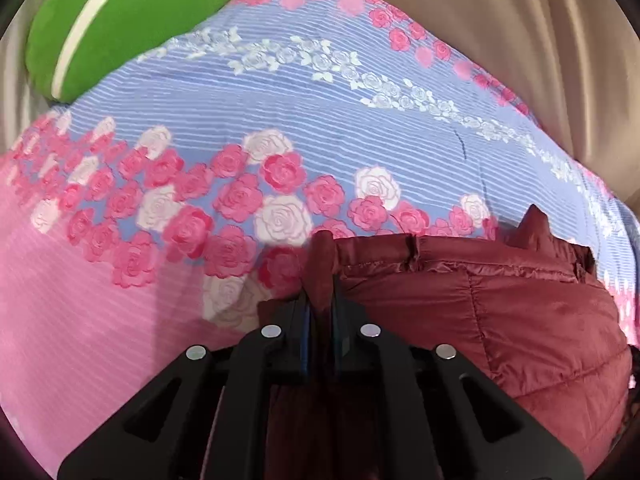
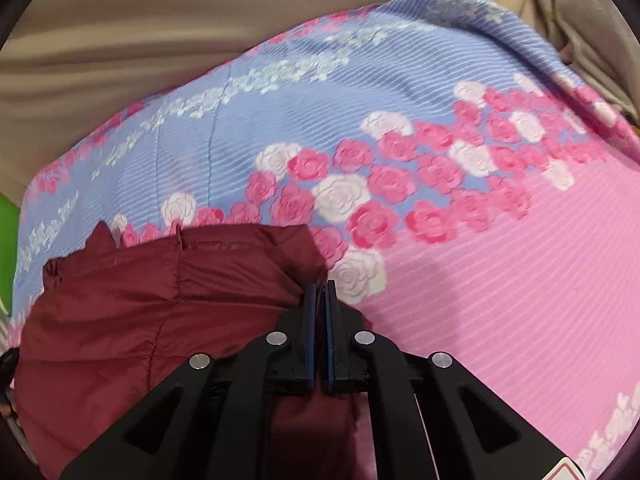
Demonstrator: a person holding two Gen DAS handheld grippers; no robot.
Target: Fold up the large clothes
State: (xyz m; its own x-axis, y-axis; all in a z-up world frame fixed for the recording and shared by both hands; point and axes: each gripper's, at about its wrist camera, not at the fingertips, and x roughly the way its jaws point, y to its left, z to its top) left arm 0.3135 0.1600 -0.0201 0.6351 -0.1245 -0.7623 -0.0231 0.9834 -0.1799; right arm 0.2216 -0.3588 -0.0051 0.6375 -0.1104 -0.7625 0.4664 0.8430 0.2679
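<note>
Maroon quilted puffer jacket (image 1: 500, 312): lies on a bed under a pink-and-blue rose-print cover (image 1: 280, 120), near its pink edge. Left claw (image 1: 320, 296) pinches one jacket corner; right claw (image 2: 320, 292) pinches the other. Step: grasp made, fold about to begin. Next move likely calls for lifting both corners together, evenly.

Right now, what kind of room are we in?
Probably a bedroom: a rose-print bedspread covers a bed-like surface, a green pillow lies at its far corner, beige curtains behind.
</note>
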